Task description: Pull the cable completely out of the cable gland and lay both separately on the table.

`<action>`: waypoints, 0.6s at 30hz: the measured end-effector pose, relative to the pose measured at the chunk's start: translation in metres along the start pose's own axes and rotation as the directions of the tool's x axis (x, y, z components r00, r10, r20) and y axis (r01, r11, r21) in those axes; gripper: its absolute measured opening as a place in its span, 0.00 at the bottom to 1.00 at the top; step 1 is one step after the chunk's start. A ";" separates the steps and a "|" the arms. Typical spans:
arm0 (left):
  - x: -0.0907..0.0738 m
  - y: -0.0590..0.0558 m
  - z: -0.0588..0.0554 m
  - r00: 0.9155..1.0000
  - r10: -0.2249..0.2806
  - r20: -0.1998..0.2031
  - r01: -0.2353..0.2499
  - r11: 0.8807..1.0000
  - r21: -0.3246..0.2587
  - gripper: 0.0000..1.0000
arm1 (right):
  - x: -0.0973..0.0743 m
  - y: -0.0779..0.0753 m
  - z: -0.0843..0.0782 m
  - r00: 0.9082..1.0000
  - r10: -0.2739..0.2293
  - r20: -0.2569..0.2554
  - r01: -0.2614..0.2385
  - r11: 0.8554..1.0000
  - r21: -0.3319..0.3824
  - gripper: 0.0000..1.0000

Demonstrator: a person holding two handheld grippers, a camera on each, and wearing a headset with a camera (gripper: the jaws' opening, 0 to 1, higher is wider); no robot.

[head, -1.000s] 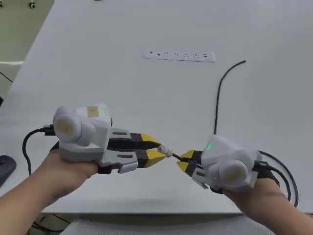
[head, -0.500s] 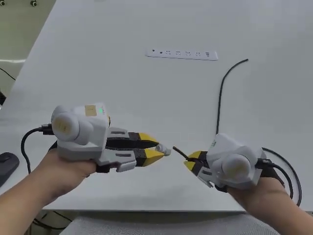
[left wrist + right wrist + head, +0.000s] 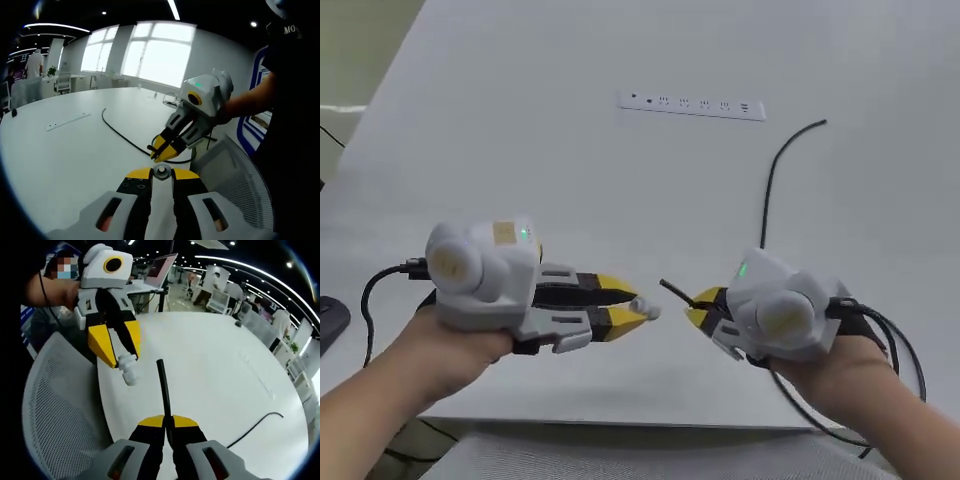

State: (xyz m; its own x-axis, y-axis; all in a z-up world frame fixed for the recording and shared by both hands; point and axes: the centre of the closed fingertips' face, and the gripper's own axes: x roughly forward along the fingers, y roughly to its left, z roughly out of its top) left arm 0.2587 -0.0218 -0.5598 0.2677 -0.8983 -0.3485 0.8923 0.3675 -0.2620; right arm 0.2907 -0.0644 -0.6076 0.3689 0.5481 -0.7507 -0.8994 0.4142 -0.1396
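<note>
My left tongs [image 3: 161, 176] are clamped on the small white plastic cable gland [image 3: 129, 371], pinched right at the yellow tips. My right tongs [image 3: 167, 422] are squeezed down on the thin black sheathed cable [image 3: 162, 385], with a short stub poking out past the tips. In the head view that stub aims at roughly 10 o'clock. There's clear air between it and the gland, which sits at 9 o'clock from it, so I'd call the pull-out done.

The rest of the cable loops back from my right hand and runs up the plain white worktop [image 3: 620, 180] toward 12 o'clock. A white power strip [image 3: 692, 106] lies further up.

The gland looks tiny, light and slick, so it could squirt out of the tips; I'd lower it onto the worktop before letting go. The cable looks light and floppy apart from the stub, so holding near the end seems right.
</note>
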 end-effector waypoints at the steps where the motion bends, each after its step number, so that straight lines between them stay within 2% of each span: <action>1: 0.000 0.002 -0.003 1.000 0.006 0.002 -0.006 1.000 0.007 0.15 | 0.002 -0.001 0.003 1.000 0.003 -0.002 -0.003 1.000 -0.003 0.00; 7: -0.001 0.008 -0.016 0.999 0.025 0.024 -0.025 0.999 0.020 0.15 | 0.017 -0.007 0.030 0.999 0.049 0.000 -0.049 0.999 -0.014 0.00; 10: 0.000 0.015 -0.028 0.998 0.045 0.031 -0.046 0.999 0.025 0.15 | 0.033 -0.005 0.040 0.997 0.080 -0.009 -0.080 0.996 -0.027 0.00; 14: -0.001 0.029 -0.047 0.996 0.082 0.041 -0.082 0.997 -0.015 0.15 | 0.057 0.000 0.044 0.992 0.121 -0.042 -0.123 0.990 -0.061 0.00; 17: -0.002 0.038 -0.060 0.993 0.107 0.041 -0.104 0.993 -0.052 0.16 | 0.076 0.008 0.045 0.984 0.165 -0.059 -0.169 0.983 -0.068 0.00; 18: -0.002 0.042 -0.065 0.993 0.112 0.046 -0.109 0.992 -0.063 0.16 | 0.083 0.014 0.045 0.978 0.197 -0.066 -0.201 0.977 -0.068 0.00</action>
State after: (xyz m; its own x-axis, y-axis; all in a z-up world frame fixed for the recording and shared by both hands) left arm 0.2718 0.0109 -0.6287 0.3827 -0.8614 -0.3341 0.8329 0.4781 -0.2787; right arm 0.3197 0.0199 -0.6429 0.1686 0.5693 -0.8047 -0.9689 0.2456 -0.0292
